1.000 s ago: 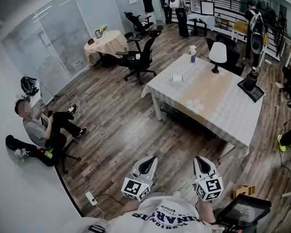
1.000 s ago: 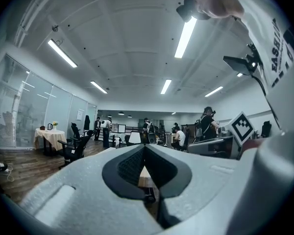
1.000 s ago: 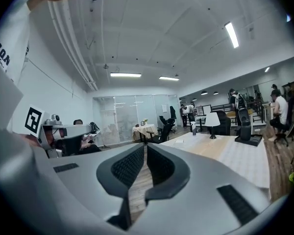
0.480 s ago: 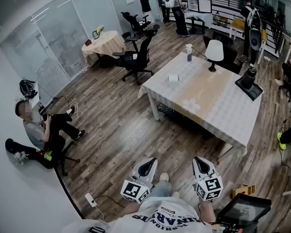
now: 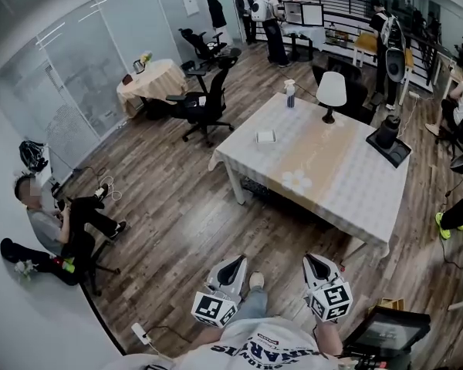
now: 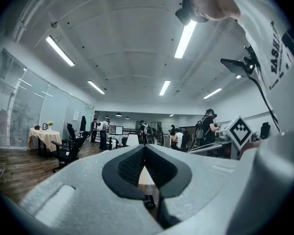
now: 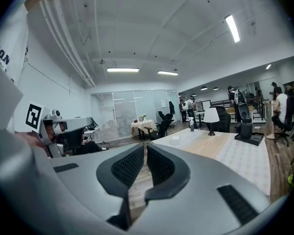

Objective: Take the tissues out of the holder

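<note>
Head view: the tissue holder (image 5: 265,136) is a small, flat white box sitting on the far-left part of the counter (image 5: 347,183), not far from the spray bottle (image 5: 290,93). It is too small for me to tell any tissue from the box. My left gripper (image 5: 232,262) and right gripper (image 5: 315,260) hang low over the wooden floor (image 5: 177,206), well apart from the counter.

Left gripper view: my jaws are pressed together at the tips, with nothing between them.

Right gripper view: the jaws are together too, and empty. The tissue holder (image 7: 176,139) shows beyond them as a pale, low block on the counter.
</note>
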`<act>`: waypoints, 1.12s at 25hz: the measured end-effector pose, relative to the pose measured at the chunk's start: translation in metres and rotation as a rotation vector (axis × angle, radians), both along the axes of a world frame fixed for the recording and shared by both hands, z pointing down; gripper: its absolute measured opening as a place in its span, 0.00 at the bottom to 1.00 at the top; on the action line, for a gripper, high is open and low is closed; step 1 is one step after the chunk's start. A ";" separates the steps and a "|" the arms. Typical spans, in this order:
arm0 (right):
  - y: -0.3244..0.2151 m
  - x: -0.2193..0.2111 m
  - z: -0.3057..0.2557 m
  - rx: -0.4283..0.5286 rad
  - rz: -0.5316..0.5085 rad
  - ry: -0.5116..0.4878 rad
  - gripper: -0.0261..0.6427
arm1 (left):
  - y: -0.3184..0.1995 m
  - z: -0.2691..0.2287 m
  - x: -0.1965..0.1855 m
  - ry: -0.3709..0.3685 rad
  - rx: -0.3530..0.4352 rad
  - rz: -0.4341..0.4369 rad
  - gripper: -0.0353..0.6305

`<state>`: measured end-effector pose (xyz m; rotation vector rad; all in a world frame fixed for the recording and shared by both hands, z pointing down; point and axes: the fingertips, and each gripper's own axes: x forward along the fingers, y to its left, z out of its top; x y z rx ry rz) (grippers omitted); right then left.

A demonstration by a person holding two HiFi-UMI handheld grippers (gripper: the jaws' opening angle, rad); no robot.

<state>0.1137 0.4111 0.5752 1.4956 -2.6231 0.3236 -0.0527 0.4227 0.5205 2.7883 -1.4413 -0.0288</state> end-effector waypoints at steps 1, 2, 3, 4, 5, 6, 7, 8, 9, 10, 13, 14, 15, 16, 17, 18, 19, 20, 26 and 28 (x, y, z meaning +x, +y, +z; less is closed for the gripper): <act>-0.007 -0.002 0.000 0.000 -0.001 0.000 0.05 | -0.009 0.001 -0.002 -0.001 0.001 0.000 0.06; -0.015 -0.005 0.000 -0.001 -0.003 0.000 0.05 | -0.017 0.002 -0.005 0.001 0.000 0.000 0.06; -0.022 -0.009 0.001 -0.003 -0.005 0.002 0.06 | -0.026 0.003 -0.008 0.003 -0.001 -0.002 0.06; -0.029 -0.012 0.001 -0.006 -0.008 0.005 0.05 | -0.034 0.004 -0.011 0.005 -0.003 -0.005 0.06; -0.036 -0.016 0.002 -0.008 -0.012 0.009 0.05 | -0.042 0.005 -0.015 0.005 -0.004 -0.007 0.06; -0.045 -0.019 0.002 -0.010 -0.015 0.013 0.06 | -0.050 0.005 -0.017 0.004 -0.004 -0.008 0.06; -0.053 -0.023 0.002 -0.010 -0.017 0.014 0.05 | -0.059 0.006 -0.020 0.001 -0.002 -0.008 0.06; -0.063 -0.026 0.001 -0.010 -0.018 0.015 0.05 | -0.069 0.006 -0.022 -0.003 -0.002 -0.008 0.06; -0.073 -0.029 0.001 -0.010 -0.019 0.015 0.05 | -0.078 0.007 -0.025 -0.006 -0.003 -0.007 0.06; -0.083 -0.033 0.000 -0.011 -0.021 0.016 0.05 | -0.088 0.009 -0.027 -0.007 -0.006 -0.006 0.06; -0.112 -0.046 -0.003 -0.011 -0.031 0.017 0.05 | -0.118 0.011 -0.036 -0.008 -0.014 -0.002 0.06; -0.121 -0.052 -0.005 -0.009 -0.033 0.018 0.05 | -0.128 0.012 -0.039 -0.008 -0.015 0.001 0.06; -0.130 -0.057 -0.006 -0.006 -0.035 0.019 0.05 | -0.137 0.012 -0.043 -0.009 -0.015 0.005 0.06; -0.138 -0.062 -0.007 -0.003 -0.034 0.019 0.05 | -0.147 0.012 -0.046 -0.009 -0.013 0.009 0.06; -0.146 -0.066 -0.007 -0.002 -0.032 0.019 0.06 | -0.156 0.012 -0.049 -0.009 -0.011 0.014 0.06; -0.154 -0.071 -0.007 -0.002 -0.030 0.018 0.06 | -0.165 0.012 -0.052 -0.009 -0.008 0.021 0.06; -0.162 -0.075 -0.007 -0.002 -0.027 0.018 0.05 | -0.173 0.012 -0.055 -0.009 -0.007 0.027 0.06; -0.169 -0.079 -0.008 -0.003 -0.025 0.018 0.05 | -0.181 0.011 -0.058 -0.007 -0.006 0.032 0.06; -0.213 -0.089 -0.011 0.000 0.015 0.033 0.05 | -0.225 0.012 -0.074 0.000 -0.008 0.064 0.06; -0.226 -0.089 -0.012 0.003 0.034 0.038 0.05 | -0.239 0.015 -0.079 -0.001 -0.011 0.071 0.06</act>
